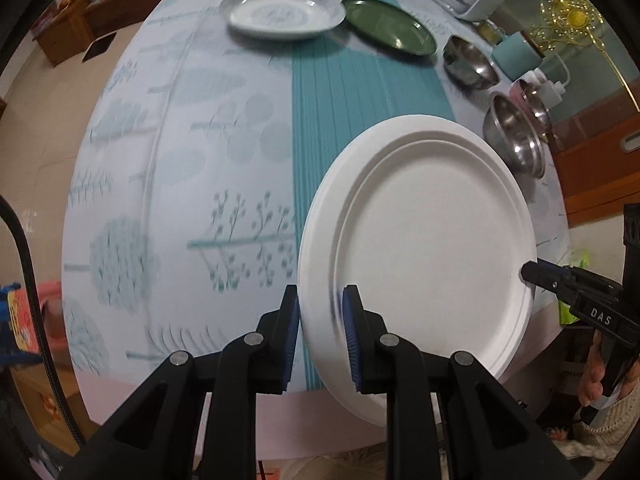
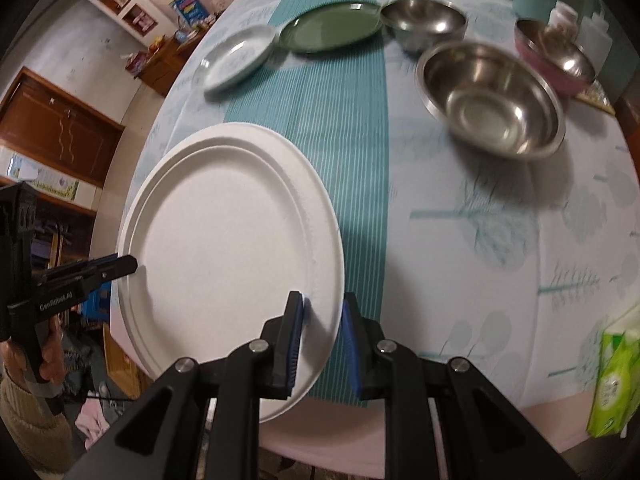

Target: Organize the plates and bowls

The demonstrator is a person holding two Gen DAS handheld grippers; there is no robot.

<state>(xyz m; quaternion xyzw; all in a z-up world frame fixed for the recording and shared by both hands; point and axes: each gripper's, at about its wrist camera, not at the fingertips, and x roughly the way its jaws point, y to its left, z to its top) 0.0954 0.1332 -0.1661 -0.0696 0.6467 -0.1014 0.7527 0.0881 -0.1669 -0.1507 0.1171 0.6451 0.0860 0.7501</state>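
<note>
You had the left tool [image 1: 321,320] and the right tool [image 2: 322,328] each clamped on opposite rims of the white plate [image 1: 420,248], carried level above the surface [image 1: 180,140], likely because one-sided pinching would bend it.

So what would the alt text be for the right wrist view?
The right tool pinches the rim of a white plate above a patterned table, while the left tool grips the opposite edge. Beyond sit a pale plate, a green plate and steel bowls.
</note>
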